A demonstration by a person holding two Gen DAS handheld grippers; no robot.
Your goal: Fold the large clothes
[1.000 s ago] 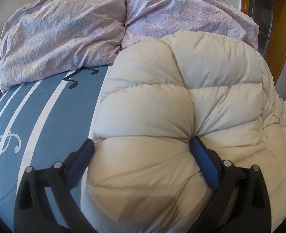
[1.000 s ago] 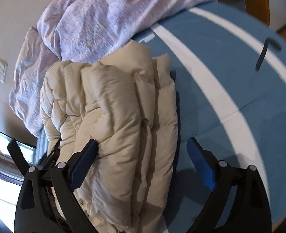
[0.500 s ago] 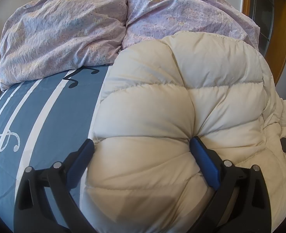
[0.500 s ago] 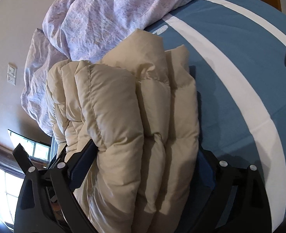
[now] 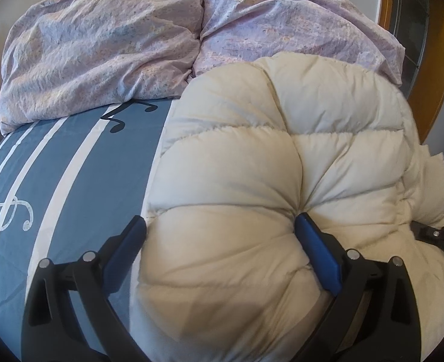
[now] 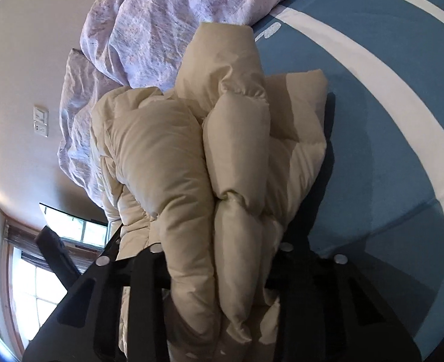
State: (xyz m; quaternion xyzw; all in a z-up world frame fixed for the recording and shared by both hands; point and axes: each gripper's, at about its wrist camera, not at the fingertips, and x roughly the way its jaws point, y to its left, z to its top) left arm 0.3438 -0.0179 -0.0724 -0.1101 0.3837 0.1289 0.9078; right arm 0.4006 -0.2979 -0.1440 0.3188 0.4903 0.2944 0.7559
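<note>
Bed (image 5: 71, 187) carries the cream puffer jacket (image 5: 252, 181), centre to right of frame, already bundled into several thick layers, so folding looks mostly done. Left gripper (image 5: 220, 235) is spread wide around the bundle's edge. Right gripper (image 6: 219, 271) has just been closing and now clamps the stacked layers; final tuck or set-down probably remains.

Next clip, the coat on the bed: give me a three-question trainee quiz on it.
1. True or false: the right tongs are clamped on the folded cream puffer coat.
2. What lies at the head of the blue striped bedsheet? A) lilac duvet B) suitcase C) towels
3. What sits between the left tongs?

Key: 1 true. 2 A, the lilac duvet. 3 a bulge of the coat; both blue pads dent it.
</note>
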